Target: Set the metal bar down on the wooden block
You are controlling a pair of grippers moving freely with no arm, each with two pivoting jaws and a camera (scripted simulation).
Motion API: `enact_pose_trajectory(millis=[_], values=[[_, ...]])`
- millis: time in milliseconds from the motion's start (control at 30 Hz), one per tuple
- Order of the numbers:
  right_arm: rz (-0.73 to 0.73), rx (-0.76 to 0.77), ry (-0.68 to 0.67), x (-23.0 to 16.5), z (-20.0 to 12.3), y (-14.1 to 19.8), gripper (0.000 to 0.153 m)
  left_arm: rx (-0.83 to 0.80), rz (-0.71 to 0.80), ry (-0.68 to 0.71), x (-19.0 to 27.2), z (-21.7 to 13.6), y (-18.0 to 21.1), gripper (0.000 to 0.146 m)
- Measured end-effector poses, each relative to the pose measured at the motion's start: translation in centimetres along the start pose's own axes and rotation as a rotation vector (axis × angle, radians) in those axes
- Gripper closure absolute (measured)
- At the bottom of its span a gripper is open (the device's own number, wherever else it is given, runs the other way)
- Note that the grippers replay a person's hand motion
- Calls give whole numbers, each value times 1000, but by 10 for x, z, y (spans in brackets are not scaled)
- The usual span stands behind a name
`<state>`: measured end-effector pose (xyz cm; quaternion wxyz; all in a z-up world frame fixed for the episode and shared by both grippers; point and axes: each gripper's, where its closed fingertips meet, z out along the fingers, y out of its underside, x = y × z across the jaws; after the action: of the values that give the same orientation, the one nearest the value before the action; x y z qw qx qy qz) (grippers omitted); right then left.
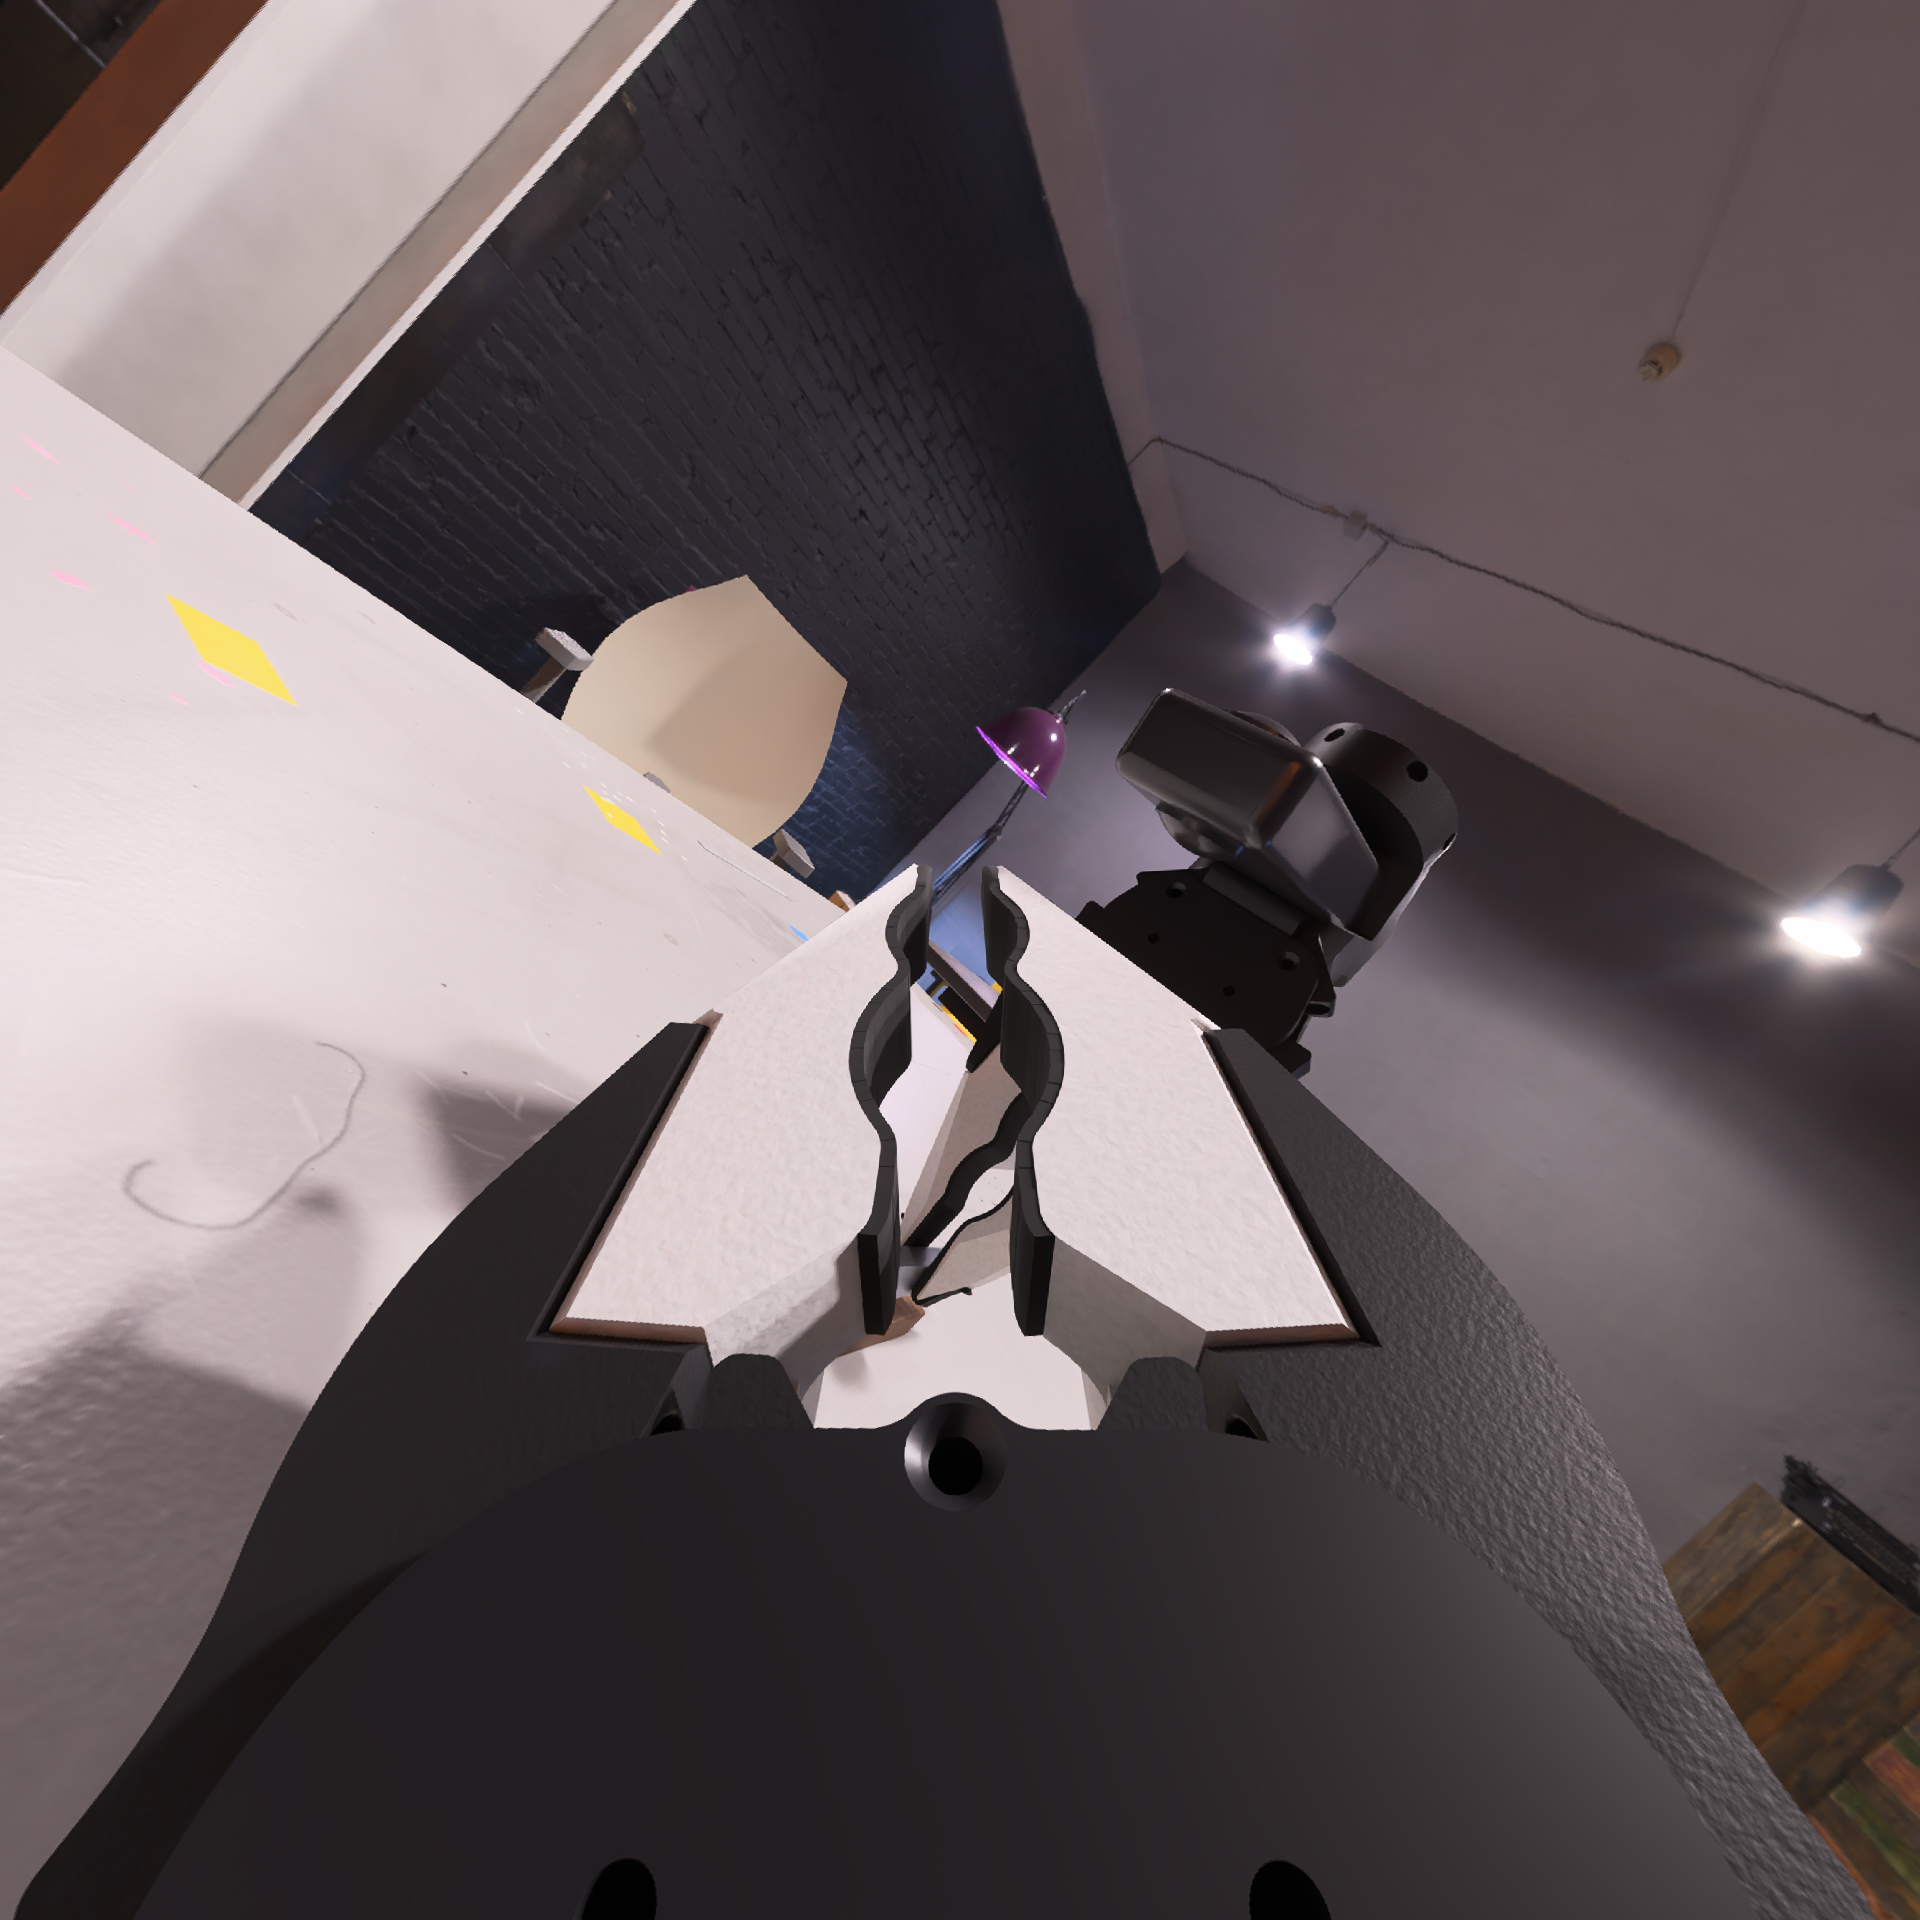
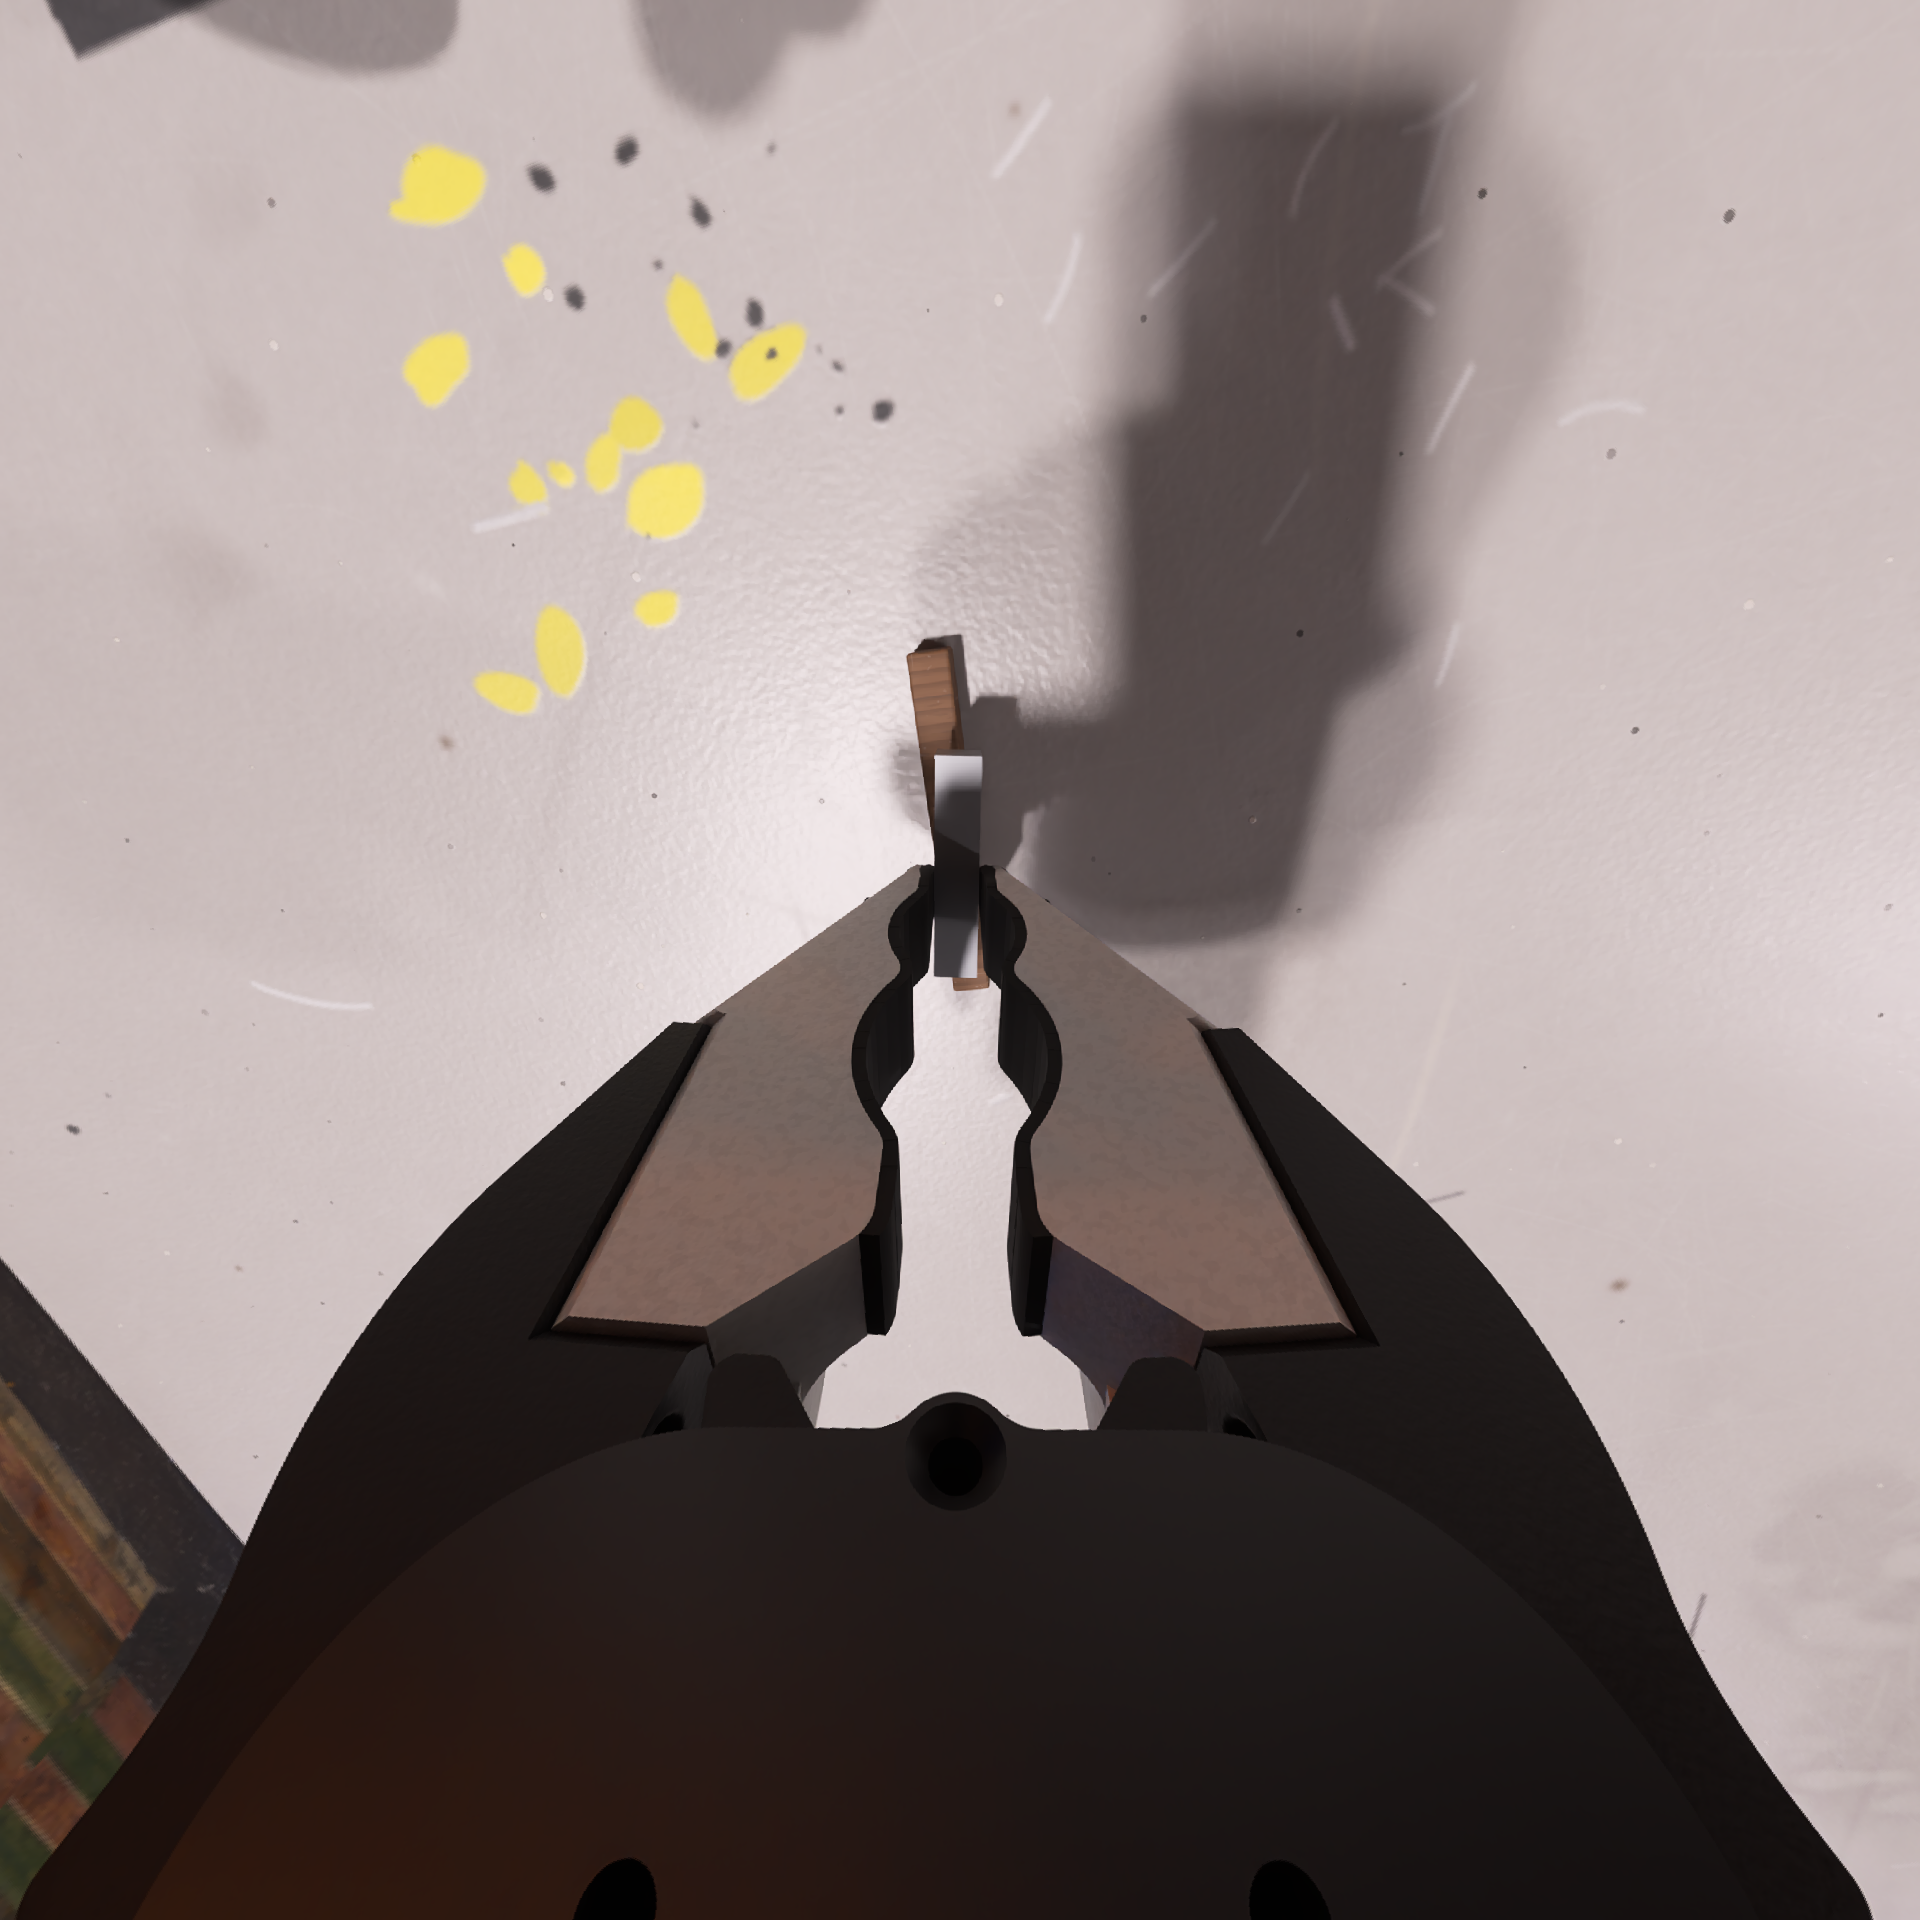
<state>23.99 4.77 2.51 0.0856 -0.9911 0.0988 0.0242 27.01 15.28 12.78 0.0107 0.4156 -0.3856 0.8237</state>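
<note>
In the right wrist view my right gripper [image 2: 954, 883] is shut on the metal bar [image 2: 956, 821], a short silver-grey strip that points away from the camera. The wooden block [image 2: 932, 696], small and brown, lies on the white table [image 2: 416, 935] right under the bar. Its far end shows beyond the bar and a sliver shows at the near end. I cannot tell if bar and block touch. In the left wrist view my left gripper [image 1: 954, 883] is empty, its jaws a narrow gap apart, tilted over the table [image 1: 260, 935]. The right gripper's dark body [image 1: 1278, 831] is just beyond it to the right.
Yellow paint spots [image 2: 665, 499] mark the table left of the block. The table's edge and floor [image 2: 62, 1507] show at lower left. In the left wrist view a beige rounded object [image 1: 717, 707] and a purple lamp [image 1: 1029, 743] stand past the table's far edge.
</note>
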Motion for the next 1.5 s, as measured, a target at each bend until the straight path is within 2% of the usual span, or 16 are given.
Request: enact_pose_trajectory(millis=[800,1500], values=[[-19,-5,52,-1,1,2,145,2,-6,-2,-1,0,0,137],[13,-44,-55,0,1,1,145,-1,-18,1,-1,0,0,137]])
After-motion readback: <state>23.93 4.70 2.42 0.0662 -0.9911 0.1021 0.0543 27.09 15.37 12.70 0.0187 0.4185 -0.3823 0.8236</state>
